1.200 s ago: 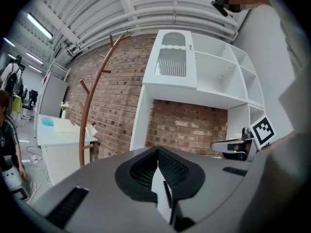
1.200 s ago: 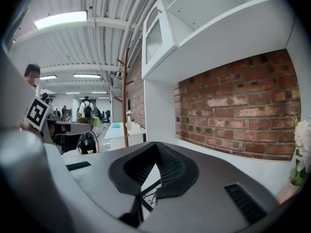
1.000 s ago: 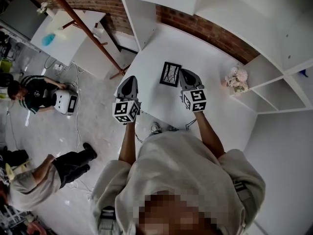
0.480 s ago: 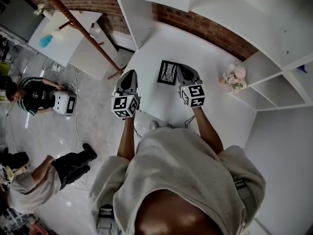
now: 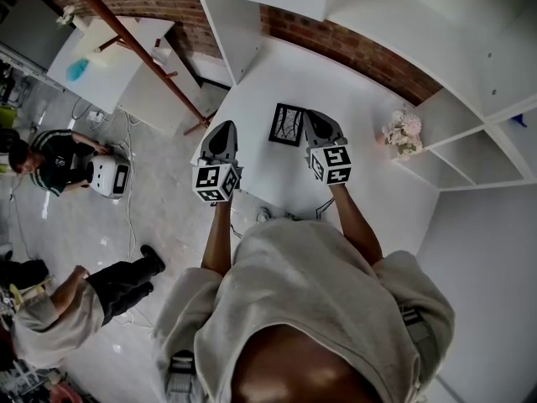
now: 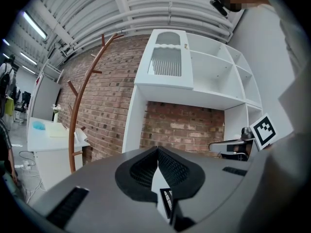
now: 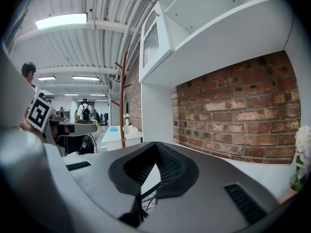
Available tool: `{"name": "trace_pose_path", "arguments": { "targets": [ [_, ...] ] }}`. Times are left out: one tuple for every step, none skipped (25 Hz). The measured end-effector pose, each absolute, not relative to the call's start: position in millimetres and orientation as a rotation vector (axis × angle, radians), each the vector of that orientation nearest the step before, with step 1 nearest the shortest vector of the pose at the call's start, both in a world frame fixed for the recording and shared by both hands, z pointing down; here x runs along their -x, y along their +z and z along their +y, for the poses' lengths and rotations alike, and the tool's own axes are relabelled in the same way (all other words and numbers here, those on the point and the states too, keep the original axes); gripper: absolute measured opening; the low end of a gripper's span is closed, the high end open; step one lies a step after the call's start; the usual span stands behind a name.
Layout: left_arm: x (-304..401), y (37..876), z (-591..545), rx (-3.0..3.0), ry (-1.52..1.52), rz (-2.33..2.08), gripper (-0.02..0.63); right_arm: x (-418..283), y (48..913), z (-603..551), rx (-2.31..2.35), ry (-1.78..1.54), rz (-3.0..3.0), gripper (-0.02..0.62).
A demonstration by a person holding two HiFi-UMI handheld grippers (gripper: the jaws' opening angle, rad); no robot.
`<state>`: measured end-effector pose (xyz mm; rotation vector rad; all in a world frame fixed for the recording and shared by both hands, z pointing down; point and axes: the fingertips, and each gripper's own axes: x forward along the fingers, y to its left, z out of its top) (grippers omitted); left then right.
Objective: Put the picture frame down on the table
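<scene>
The black picture frame point(image 5: 288, 125) lies flat on the white table point(image 5: 352, 99), in the middle of the head view. My right gripper point(image 5: 310, 117) hovers right beside the frame's right edge, jaws shut with nothing between them. In the right gripper view the frame point(image 7: 148, 198) shows below through the gap behind the closed tips point(image 7: 156, 145). My left gripper point(image 5: 225, 127) hangs over the table's left edge, well left of the frame, jaws shut and empty. The left gripper view catches a sliver of the frame point(image 6: 166, 201) under its closed tips point(image 6: 158, 149).
A small pot of pale flowers point(image 5: 404, 134) stands at the table's right end by the white shelving point(image 5: 470, 116). A brick wall point(image 5: 361, 53) runs behind the table. A brown coat rack point(image 5: 134, 40) and two people point(image 5: 59, 158) on the floor are to the left.
The head camera shifted a little. Both grippers and the frame keep the same places relative to each other, and both grippers stay shut.
</scene>
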<state>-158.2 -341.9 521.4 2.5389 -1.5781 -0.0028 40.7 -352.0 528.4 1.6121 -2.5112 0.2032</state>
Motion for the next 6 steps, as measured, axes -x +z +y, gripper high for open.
{"name": "trace_pose_path", "arguments": {
  "targets": [
    [158.2,521.9,-341.6,-2.539,-0.003,-1.577,0.017,-41.0,529.0,-352.0,-1.614,0.205,-2.509,0.025],
    [158.1,522.3,-341.4,-2.539,-0.003,-1.577,0.017,-41.4,529.7,-352.1,-1.618,0.207,-2.507,0.025],
    [158.1,522.7,-341.2,-2.539,-0.003,-1.577,0.017,-42.1,530.3,-352.2,-1.623,0.208,-2.505,0.025],
    [157.9,523.1,-341.1,-2.540,-0.004,-1.577,0.017,-42.9,530.8,-352.4,-1.627,0.210,-2.503,0.025],
    [157.8,523.4,-341.1,-2.540,-0.004,-1.576,0.017,-43.7,531.2,-352.6,-1.631,0.211,-2.501,0.025],
    [157.6,523.8,-341.1,-2.540,-0.005,-1.576,0.017,-44.4,531.5,-352.8,-1.635,0.213,-2.499,0.024]
  ]
}}
